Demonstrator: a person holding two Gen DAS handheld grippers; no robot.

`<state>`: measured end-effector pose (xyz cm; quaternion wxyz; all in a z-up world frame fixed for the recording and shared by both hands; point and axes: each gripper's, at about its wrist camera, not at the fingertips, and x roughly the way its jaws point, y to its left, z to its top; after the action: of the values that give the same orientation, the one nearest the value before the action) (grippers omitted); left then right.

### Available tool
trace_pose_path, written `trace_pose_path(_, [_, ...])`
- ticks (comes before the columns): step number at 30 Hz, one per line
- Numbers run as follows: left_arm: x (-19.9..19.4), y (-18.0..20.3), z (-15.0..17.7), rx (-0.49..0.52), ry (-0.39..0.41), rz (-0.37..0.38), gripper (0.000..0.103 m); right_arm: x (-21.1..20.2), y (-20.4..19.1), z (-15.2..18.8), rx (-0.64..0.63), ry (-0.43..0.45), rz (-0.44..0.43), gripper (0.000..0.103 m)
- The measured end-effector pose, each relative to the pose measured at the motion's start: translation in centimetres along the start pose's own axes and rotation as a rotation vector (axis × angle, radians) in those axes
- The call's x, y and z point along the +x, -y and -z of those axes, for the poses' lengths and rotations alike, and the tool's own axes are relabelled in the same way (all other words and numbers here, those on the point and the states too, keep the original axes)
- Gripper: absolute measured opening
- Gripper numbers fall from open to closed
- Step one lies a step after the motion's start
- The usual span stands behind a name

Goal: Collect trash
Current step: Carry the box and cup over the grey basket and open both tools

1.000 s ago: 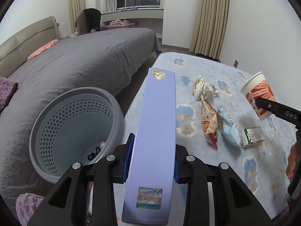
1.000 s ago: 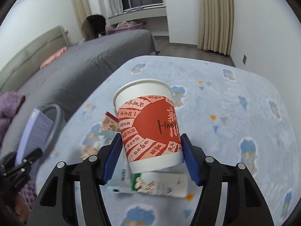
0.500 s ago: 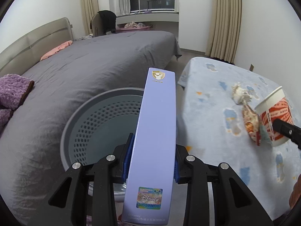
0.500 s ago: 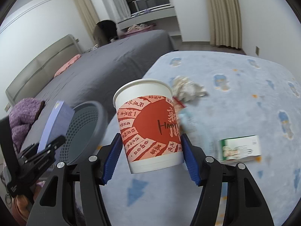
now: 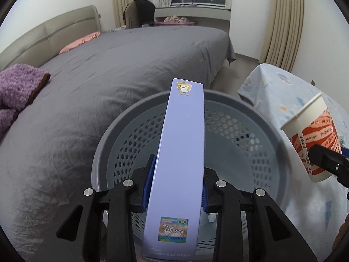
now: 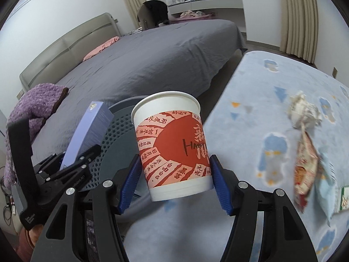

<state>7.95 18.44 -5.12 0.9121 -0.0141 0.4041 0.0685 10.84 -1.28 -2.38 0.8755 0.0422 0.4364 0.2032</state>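
My left gripper (image 5: 177, 187) is shut on a long lilac box (image 5: 181, 152) and holds it over the grey perforated basket (image 5: 246, 152). My right gripper (image 6: 173, 181) is shut on a red-and-white paper cup (image 6: 172, 144), held upright just right of the basket; the cup also shows in the left wrist view (image 5: 312, 142). The left gripper (image 6: 72, 163) with the box (image 6: 87, 135) shows at the left of the right wrist view, above the basket (image 6: 117, 135). A crumpled paper (image 6: 303, 111), a snack wrapper (image 6: 305, 163) and a small carton (image 6: 344, 198) lie on the blue patterned cloth (image 6: 261, 87).
A bed with a grey cover (image 5: 109, 65) stands behind the basket. A purple blanket (image 5: 15, 87) lies at its left edge. Curtains (image 5: 285, 21) hang at the back right, and a chair (image 5: 139, 13) stands by the window.
Both grippers have swung left with their loads. The box now hangs over the basket's middle, and the cup has come close to the basket's right rim.
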Motion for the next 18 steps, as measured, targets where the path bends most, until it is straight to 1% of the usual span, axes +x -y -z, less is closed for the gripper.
trace_pose_path(4, [1.3, -1.1, 0.1, -0.017, -0.03, 0.002, 0.034, 2.0, -1.6, -0.7, -0.032, -0.021, -0.015, 0.061])
trace_pose_path(12, [2.1, -2.1, 0.0, -0.039, -0.044, 0.01, 0.035, 3.9, -2.9, -1.5, -0.053, -0.045, -0.028, 0.061])
trace_pose_path(13, [2.2, -2.3, -0.1, -0.042, -0.042, 0.008, 0.039, 4.0, -3.0, -1.6, -0.055, -0.047, -0.033, 0.061])
trace_pose_path(16, [2.1, -2.6, 0.0, -0.051, -0.037, 0.005, 0.054, 4.2, -3.1, -1.7, -0.061, -0.052, -0.026, 0.062])
trace_pose_path(17, [2.0, -2.7, 0.0, -0.052, -0.034, 0.003, 0.057, 4.2, -3.1, -1.7, -0.061, -0.052, -0.025, 0.062])
trace_pose_path(18, [1.9, -2.7, 0.0, -0.053, -0.031, 0.001, 0.058, 4.2, -3.1, -1.7, -0.062, -0.052, -0.025, 0.062])
